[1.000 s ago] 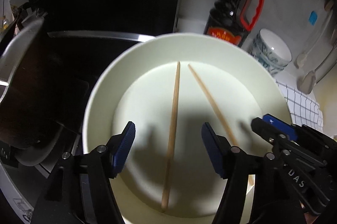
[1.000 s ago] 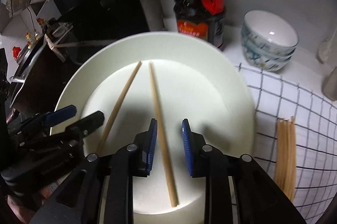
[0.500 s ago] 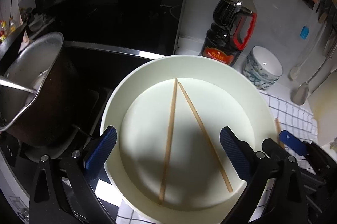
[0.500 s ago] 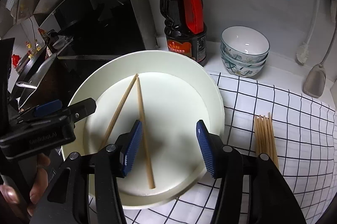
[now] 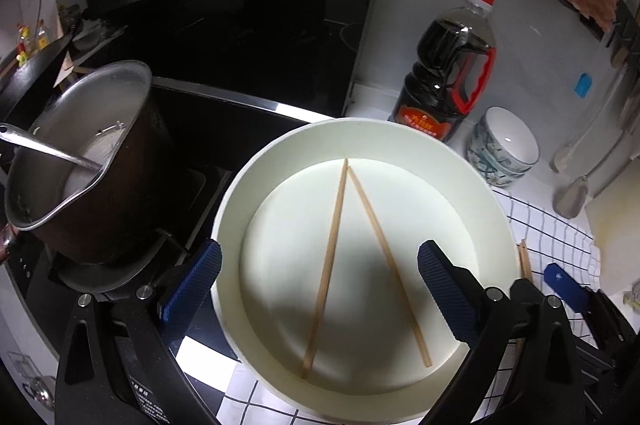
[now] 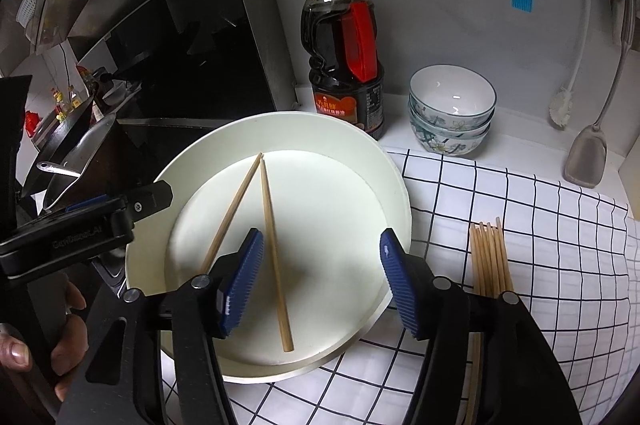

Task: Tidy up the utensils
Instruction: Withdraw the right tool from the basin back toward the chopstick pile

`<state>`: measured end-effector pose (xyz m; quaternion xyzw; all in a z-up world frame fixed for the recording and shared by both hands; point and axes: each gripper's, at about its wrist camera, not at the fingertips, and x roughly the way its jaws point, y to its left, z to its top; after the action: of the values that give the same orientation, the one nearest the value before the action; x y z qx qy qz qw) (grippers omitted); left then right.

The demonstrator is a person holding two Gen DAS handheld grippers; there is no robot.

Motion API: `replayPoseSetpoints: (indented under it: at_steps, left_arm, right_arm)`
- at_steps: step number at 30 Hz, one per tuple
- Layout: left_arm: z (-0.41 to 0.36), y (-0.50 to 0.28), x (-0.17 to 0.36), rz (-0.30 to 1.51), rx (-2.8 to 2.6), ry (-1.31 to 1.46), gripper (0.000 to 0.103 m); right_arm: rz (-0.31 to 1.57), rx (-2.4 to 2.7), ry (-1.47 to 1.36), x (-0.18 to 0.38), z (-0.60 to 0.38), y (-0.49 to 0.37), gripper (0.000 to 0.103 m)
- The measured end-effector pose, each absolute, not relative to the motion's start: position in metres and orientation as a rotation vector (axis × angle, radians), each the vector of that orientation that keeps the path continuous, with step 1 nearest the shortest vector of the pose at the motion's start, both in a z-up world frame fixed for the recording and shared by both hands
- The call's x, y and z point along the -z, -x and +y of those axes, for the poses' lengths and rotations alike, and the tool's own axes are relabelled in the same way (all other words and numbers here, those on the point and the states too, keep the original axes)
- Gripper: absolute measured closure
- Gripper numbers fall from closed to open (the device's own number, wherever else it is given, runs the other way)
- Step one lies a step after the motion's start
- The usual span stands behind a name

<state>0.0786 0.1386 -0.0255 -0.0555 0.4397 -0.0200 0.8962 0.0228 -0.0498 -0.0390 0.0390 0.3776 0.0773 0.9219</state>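
Checked cloth (image 6: 520,209) covers the tabletop; both grippers, left gripper (image 5: 320,289) and right gripper (image 6: 320,281), hover released, jaws just widened, above two chopsticks (image 6: 274,249) in a white plate (image 6: 360,153).

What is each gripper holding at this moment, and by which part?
Nothing is held. The left gripper and right gripper, jaws just opened, stand open above the plate; both chopsticks lie free on it.

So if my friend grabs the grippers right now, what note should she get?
Left gripper: wide open, holding nothing, above the plate.
Right gripper: jaws have just been opening, nothing pinched.
Two chopsticks lie in a V in the white plate.
More chopsticks are in a bundle on the checked cloth.
Done: one pair on the plate. Probably left: sort the bundle.
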Motion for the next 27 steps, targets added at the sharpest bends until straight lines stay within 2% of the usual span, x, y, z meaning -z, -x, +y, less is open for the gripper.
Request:
replayPoseSetpoints:
  at_steps: [8,16,21,27]
  left_arm:
    - [0.119,-0.073,0.028,0.911,0.008,-0.081,0.006]
    - [0.116,-0.062,0.022,0.876,0.024,-0.084,0.006]
    - [0.120,-0.057,0.017,0.866,0.063,0.008,0.006]
    - [0.104,-0.046,0.017,0.831,0.104,-0.046,0.006]
  right_arm:
    - [0.759,-0.168,-0.077,0.033,-0.048,-0.018,0.044]
    - [0.747,-0.158,-0.081,0.030,-0.049,-0.011,0.044]
    - [0.729,-0.143,-0.102,0.031,-0.053,-0.004,0.036]
    - [0.679,-0.089,-0.078,0.032,-0.062,0.015,0.030]
